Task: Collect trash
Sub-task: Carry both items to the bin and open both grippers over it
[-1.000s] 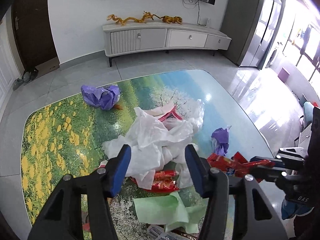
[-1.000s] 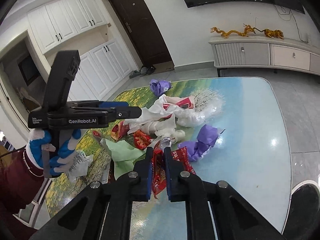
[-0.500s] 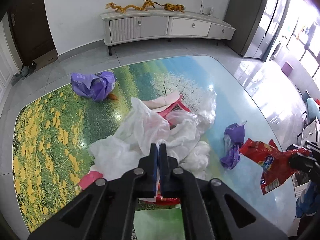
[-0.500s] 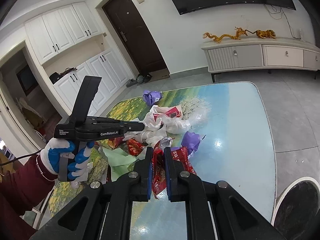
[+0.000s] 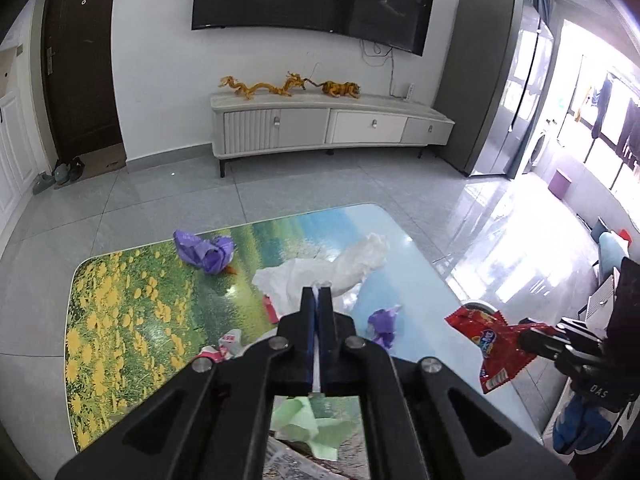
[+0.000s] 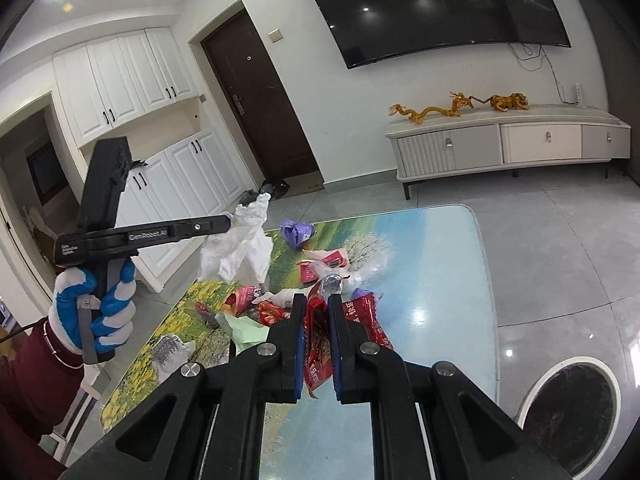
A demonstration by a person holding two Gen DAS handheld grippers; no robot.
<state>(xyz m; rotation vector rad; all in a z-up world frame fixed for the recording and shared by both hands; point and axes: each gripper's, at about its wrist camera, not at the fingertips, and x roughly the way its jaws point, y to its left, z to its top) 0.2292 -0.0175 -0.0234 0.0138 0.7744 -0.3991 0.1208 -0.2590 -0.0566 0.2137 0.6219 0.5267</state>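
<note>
body: black two-finger grippers (image 6: 317,300), blue pads, silver screws | marking: white "GenRobot.AI" | worn: blue-white glove (image 6: 94,308), maroon sleeve (image 6: 36,376)

white bag (image 6: 240,248), red wrapper (image 6: 320,344), flower-print table (image 5: 120,320)

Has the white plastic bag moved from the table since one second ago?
Yes. The white plastic bag now hangs from the left claw, lifted above the table.

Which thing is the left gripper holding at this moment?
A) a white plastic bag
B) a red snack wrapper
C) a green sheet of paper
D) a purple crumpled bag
A: in the right wrist view the left gripper is shut on the white plastic bag, which hangs above the table; the red snack wrapper is in the right gripper.
</note>
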